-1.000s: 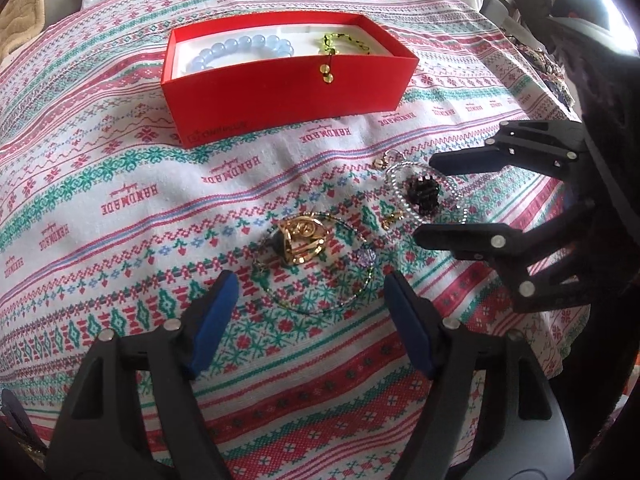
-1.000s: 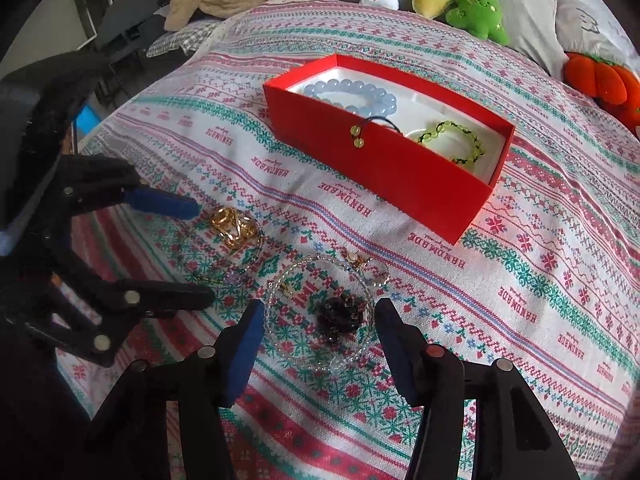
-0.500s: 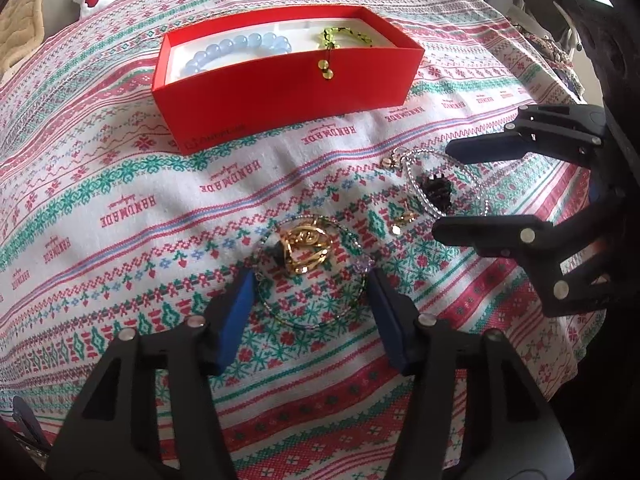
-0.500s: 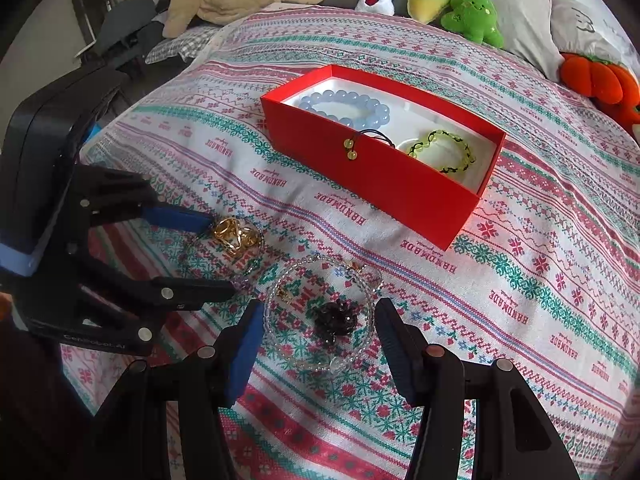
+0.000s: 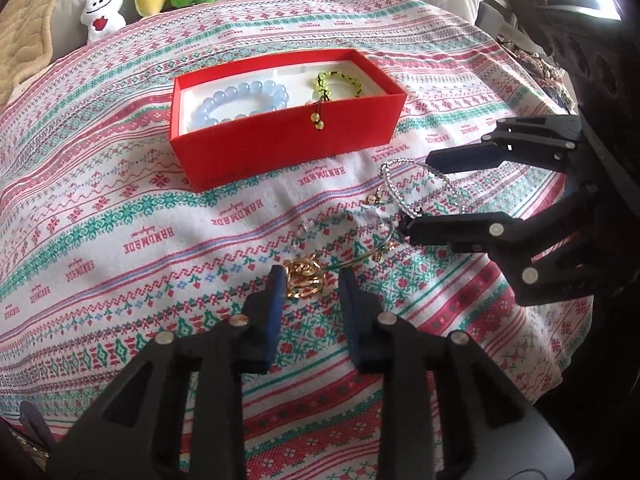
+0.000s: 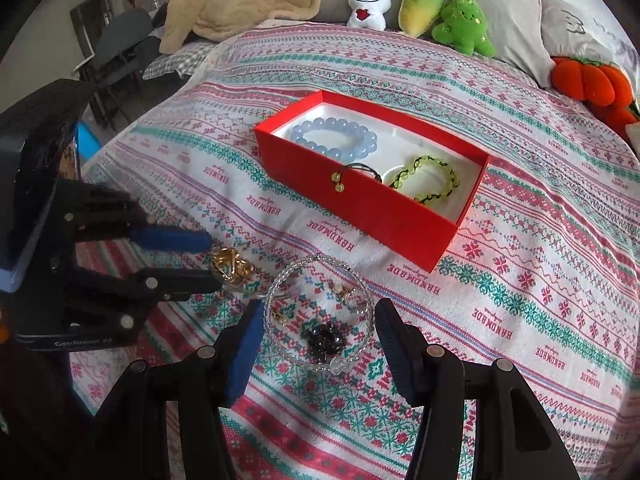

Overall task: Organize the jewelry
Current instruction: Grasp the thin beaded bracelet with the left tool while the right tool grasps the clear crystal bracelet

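Bed with patterned spread [image 6: 540,248]; plush toys [image 6: 420,8] along the pillows. Red box [image 5: 286,136] mid-spread holds a blue bead bracelet [image 5: 240,100] and a green bead bracelet [image 5: 340,82]. Nearer, loose jewelry on the cloth: clear bead bracelet [image 6: 276,284] ringing a dark cluster [image 6: 325,338]. Right claw [image 6: 316,344] spread wide, flanking that bracelet, not touching. Left claw [image 5: 312,282] narrowed around the gold chain piece [image 5: 304,278]; whether the pads touch it cannot be told.
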A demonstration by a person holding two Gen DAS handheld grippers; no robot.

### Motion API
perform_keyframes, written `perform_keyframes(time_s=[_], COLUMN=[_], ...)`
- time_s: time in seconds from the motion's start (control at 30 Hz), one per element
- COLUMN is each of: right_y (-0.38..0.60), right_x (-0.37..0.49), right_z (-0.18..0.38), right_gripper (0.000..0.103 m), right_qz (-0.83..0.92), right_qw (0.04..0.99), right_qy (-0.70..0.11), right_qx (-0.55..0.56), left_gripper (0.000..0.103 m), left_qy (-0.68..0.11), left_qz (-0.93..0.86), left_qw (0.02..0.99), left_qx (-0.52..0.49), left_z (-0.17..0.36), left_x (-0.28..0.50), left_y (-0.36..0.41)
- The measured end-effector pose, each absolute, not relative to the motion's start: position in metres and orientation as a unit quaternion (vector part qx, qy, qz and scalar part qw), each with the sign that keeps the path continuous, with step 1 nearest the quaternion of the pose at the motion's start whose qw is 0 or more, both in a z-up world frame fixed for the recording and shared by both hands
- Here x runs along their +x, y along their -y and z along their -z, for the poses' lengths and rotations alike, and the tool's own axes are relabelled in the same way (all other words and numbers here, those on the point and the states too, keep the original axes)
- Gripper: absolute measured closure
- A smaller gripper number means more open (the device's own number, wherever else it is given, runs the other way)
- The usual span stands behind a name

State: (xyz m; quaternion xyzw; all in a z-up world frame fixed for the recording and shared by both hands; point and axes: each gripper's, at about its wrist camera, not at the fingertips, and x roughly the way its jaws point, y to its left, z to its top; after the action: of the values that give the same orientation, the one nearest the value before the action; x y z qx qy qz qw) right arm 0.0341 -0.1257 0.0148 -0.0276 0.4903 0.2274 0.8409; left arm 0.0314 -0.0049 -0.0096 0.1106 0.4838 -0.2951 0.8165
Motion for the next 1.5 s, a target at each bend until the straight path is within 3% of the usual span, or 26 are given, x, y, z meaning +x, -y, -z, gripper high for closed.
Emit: perform_keyframes(time_s=[0.13, 0.2, 0.4, 0.47, 0.7, 1.03, 1.17, 1.5], right_y=[0.126, 0.126, 0.14, 0.147, 0.164, 0.169, 0.169, 0.167], right_x=[0.037, 0.037, 0.038, 0.04, 0.042, 0.037, 0.037, 0.038], right_z=[-0.017, -0.017, -0.025, -0.027, -0.025, -0.027, -0.028, -0.029], right_gripper=[0.046, 0.046, 0.045, 0.045, 0.045, 0.045, 0.045, 0.045], right_qz=[-0.227, -0.227, -0.219, -0.213, -0.199, -0.2, -0.2, -0.198], right_qw=[0.842, 0.842, 0.848, 0.85, 0.849, 0.851, 0.85, 0.852], right_qy=[-0.489, -0.489, -0.482, -0.481, -0.488, -0.486, -0.487, -0.485], right_qx=[-0.026, -0.026, -0.015, -0.005, 0.016, 0.016, 0.014, 0.014], left_gripper=[0.069, 0.053, 0.036, 0.035, 0.035, 0.035, 0.049, 0.052], left_qy=[-0.492, -0.498, -0.484, -0.474, -0.47, -0.495, -0.503, -0.491], left_qz=[0.283, 0.283, 0.314, 0.33, 0.357, 0.353, 0.349, 0.356], left_qw=[0.814, 0.811, 0.808, 0.804, 0.768, 0.758, 0.762, 0.782], left_qx=[0.118, 0.121, 0.118, 0.144, 0.251, 0.235, 0.212, 0.146], left_z=[0.015, 0.019, 0.01, 0.009, 0.025, 0.034, 0.032, 0.008], left_x=[0.035, 0.036, 0.038, 0.038, 0.043, 0.054, 0.058, 0.057], left_y=[0.006, 0.008, 0.018, 0.027, 0.055, 0.066, 0.061, 0.043])
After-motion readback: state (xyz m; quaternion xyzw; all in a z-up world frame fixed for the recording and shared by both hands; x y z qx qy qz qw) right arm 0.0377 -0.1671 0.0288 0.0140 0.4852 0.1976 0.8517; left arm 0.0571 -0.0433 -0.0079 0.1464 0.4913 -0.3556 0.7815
